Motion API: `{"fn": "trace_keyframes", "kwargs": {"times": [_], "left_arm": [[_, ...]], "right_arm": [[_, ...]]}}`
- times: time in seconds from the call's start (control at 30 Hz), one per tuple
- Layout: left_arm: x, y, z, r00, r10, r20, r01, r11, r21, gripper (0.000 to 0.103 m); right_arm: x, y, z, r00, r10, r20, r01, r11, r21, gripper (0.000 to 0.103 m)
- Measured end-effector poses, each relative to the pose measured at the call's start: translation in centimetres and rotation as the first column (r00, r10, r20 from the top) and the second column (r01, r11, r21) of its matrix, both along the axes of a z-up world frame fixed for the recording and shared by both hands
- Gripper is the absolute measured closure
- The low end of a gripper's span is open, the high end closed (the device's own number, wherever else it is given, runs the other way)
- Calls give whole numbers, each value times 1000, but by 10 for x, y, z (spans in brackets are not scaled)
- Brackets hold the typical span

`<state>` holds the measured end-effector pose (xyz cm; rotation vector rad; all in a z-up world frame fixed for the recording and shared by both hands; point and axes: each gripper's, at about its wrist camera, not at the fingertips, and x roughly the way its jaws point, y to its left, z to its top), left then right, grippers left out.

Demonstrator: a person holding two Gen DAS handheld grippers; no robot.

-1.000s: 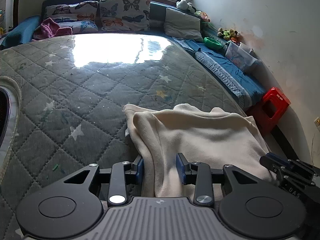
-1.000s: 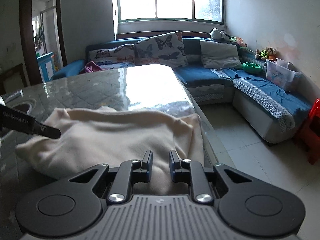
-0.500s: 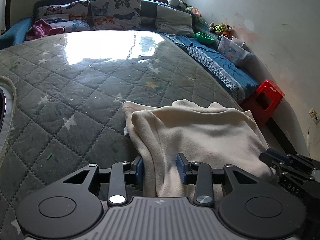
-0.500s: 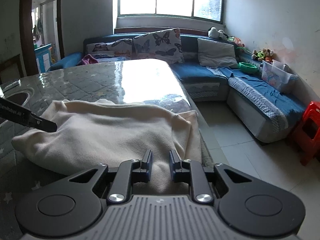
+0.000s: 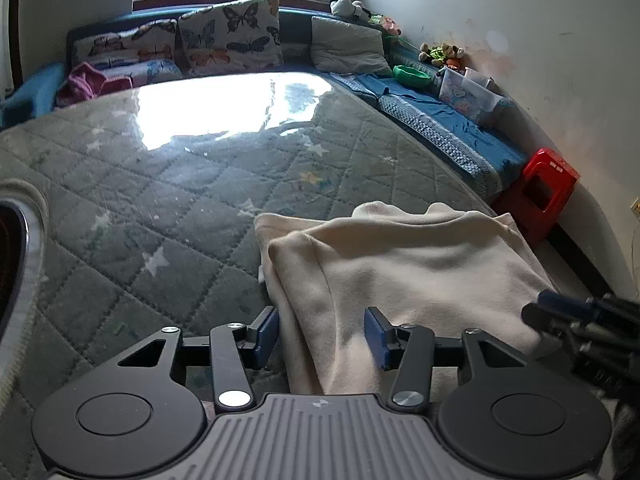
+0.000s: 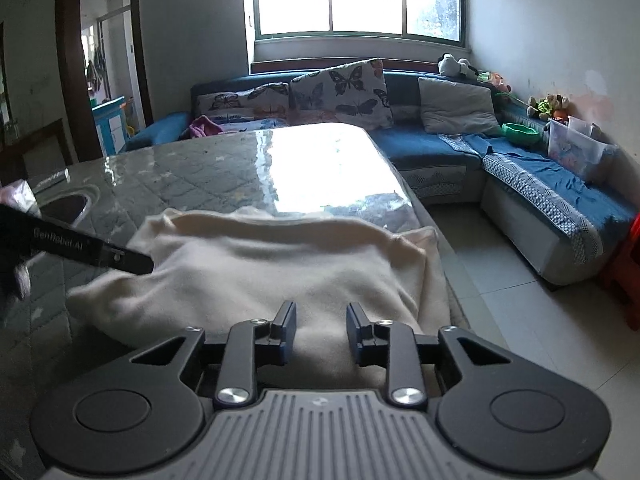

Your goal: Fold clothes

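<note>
A cream garment (image 5: pixel 420 264) lies folded in a rough rectangle at the near right corner of the table, and it also fills the middle of the right wrist view (image 6: pixel 280 256). My left gripper (image 5: pixel 320 332) sits over its near left edge; the jaws are opening, and a fold lies loose between the blue pads. My right gripper (image 6: pixel 320 330) is over the near right part of the garment. Its jaws are opening too, with cloth between them and not pinched. Each gripper shows in the other's view, the right gripper (image 5: pixel 560 312) and the left gripper (image 6: pixel 100 256).
The table (image 5: pixel 160 200) has a quilted grey cover with stars under a glossy sheet. A round metal-rimmed basin (image 5: pixel 24 260) sits at its left. The table's right edge drops to a tiled floor (image 6: pixel 500 280). A blue sofa (image 6: pixel 440 148) and a red stool (image 5: pixel 548 192) stand beyond.
Both pairs of jaws have spread wider and let go of the cream garment, which stays in place. The left gripper has rolled slightly.
</note>
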<state>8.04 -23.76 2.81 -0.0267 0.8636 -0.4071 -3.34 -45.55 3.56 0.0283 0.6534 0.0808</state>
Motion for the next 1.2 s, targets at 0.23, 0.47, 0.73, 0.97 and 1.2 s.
{"fn": "trace_keyframes", "kwargs": {"times": [0.23, 0.47, 0.73, 0.97, 1.2], "left_arm": [[-2, 2, 6, 999, 2, 35, -3, 1000, 27, 48], [1, 6, 12, 998, 1, 64, -3, 999, 36, 46], [5, 9, 8, 998, 8, 56, -11, 999, 44, 45], [-5, 12, 9, 998, 6, 66, -8, 999, 36, 38], [-21, 15, 14, 996, 2, 93, -5, 999, 39, 25]], "right_arm": [[35, -9, 9, 1000, -18, -3, 18, 999, 43, 73], [76, -3, 5, 999, -15, -29, 16, 999, 45, 74], [101, 0, -10, 997, -41, -60, 42, 999, 23, 74], [83, 7, -1, 999, -39, -16, 39, 999, -10, 55], [52, 16, 9, 999, -46, 28, 46, 999, -17, 39]]}}
